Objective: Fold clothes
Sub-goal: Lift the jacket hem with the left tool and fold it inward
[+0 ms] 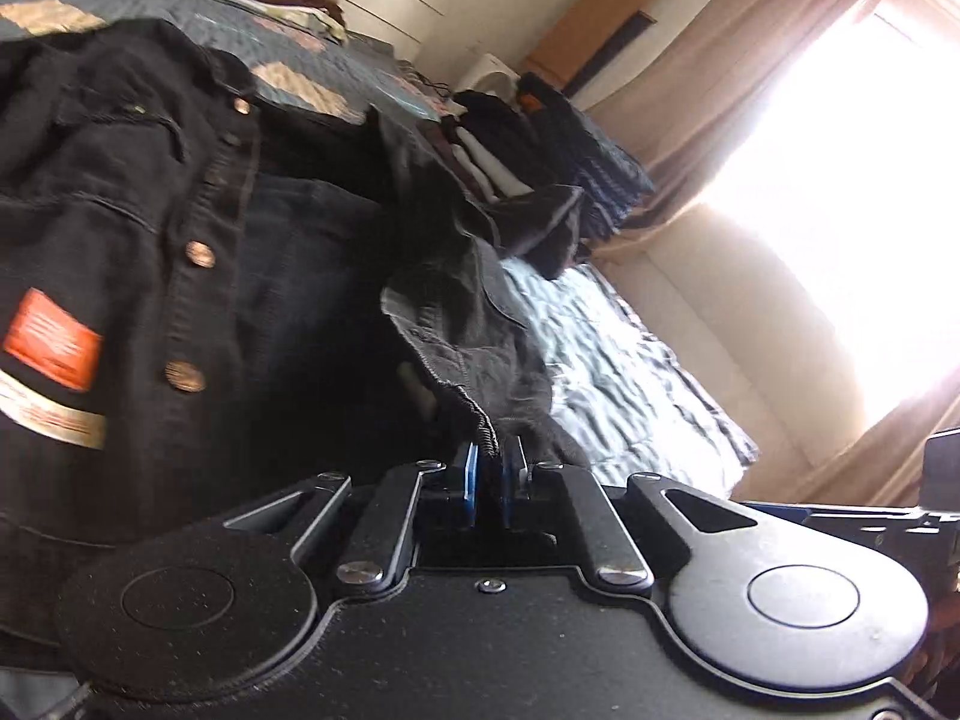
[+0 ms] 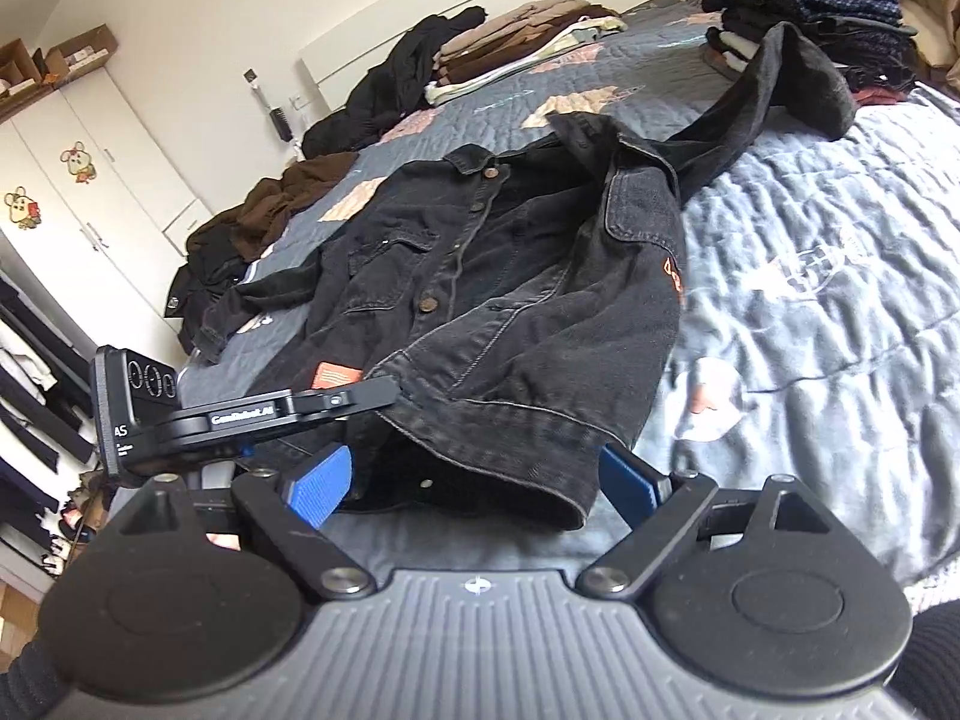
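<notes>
left gripper (image 1: pixel 493 468) pinching jacket (image 2: pixel 480 276) hem | right gripper (image 2: pixel 474 480) spread wide | jacket mostly flat, unfolded | folded stacks (image 2: pixel 516 42) upper frame

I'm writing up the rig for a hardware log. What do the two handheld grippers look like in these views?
Both are black metal. The left gripper and right gripper each have blue ribbed finger pads, two round black discs at the base, silver pivot bolts and angled link arms. The right one has a ribbed grey body. Seen from the right wrist, the left bears white "GenRobot.AI" lettering. A dark ribbed sleeve shows at the corner.
</notes>
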`<state>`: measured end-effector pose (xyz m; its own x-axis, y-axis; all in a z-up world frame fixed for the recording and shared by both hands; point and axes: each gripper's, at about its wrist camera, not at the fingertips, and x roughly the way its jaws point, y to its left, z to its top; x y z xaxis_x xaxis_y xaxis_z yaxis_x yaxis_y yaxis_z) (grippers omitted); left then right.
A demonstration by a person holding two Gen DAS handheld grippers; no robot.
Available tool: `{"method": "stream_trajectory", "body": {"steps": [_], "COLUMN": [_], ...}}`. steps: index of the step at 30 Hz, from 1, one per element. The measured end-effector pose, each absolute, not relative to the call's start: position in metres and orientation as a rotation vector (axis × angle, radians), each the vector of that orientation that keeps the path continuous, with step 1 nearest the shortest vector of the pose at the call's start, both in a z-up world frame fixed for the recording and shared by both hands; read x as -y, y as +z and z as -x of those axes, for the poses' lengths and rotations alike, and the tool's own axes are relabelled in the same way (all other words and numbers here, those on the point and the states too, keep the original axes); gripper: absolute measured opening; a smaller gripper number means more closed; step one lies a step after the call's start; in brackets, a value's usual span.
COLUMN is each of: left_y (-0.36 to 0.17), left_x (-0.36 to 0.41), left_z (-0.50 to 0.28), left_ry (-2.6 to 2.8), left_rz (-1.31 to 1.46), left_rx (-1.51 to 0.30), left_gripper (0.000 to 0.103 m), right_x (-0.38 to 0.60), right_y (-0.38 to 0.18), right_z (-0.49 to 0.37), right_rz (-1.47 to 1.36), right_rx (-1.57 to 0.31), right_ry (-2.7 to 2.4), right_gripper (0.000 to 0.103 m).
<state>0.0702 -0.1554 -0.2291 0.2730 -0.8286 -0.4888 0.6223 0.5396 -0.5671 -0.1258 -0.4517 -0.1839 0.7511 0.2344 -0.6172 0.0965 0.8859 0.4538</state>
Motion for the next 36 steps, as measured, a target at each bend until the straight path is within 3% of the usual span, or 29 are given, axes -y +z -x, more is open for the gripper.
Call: {"method": "stream_trajectory", "body": {"steps": [4,13,16,18,21,23,25,26,27,28,30,36], "left_y": [-0.224,-0.274,-0.272,-0.271,-0.267,-0.267,-0.270,-0.273,-0.274,-0.274,-0.271,-0.229], "left_x": [0.131,0.145,0.144,0.141,0.143,0.146,0.152,0.155,0.157,0.157,0.158,0.122], "left_z": [-0.075,-0.068,-0.072,-0.077,-0.077,-0.078,-0.080,-0.081,-0.081,-0.081,-0.078,-0.071], "left_ry": [-0.907,-0.775,-0.794,-0.818,-0.867,-0.875,-0.872,-0.874,-0.877,-0.874,-0.877,-0.837], "left_rz": [0.205,-0.034,0.030,0.109,0.167,0.169,0.186,0.196,0.197,0.193,0.181,0.212], "left_rx": [-0.839,-1.002,-1.000,-1.010,-0.984,-0.969,-0.971,-0.973,-0.972,-0.969,-0.944,-0.780], "left_gripper": [0.008,0.010,0.021,0.041,0.052,0.053,0.050,0.040,0.022,0.015,0.009,0.006], "right_x": [0.449,0.441,0.442,0.445,0.448,0.448,0.448,0.448,0.448,0.448,0.448,0.448], "right_y": [-0.186,-0.196,-0.197,-0.198,-0.199,-0.199,-0.199,-0.199,-0.199,-0.200,-0.200,-0.199], "right_z": [0.121,0.110,0.113,0.115,0.119,0.120,0.121,0.120,0.120,0.120,0.120,0.118], "right_rz": [-0.497,-0.465,-0.472,-0.486,-0.493,-0.495,-0.499,-0.502,-0.506,-0.508,-0.508,-0.518], "right_rx": [-0.723,-0.757,-0.756,-0.754,-0.751,-0.750,-0.750,-0.750,-0.751,-0.751,-0.750,-0.745], "right_ry": [0.107,0.097,0.102,0.096,0.089,0.088,0.082,0.079,0.080,0.081,0.084,0.087], "right_gripper": [0.089,0.089,0.089,0.089,0.089,0.089,0.089,0.089,0.089,0.089,0.089,0.089]}}
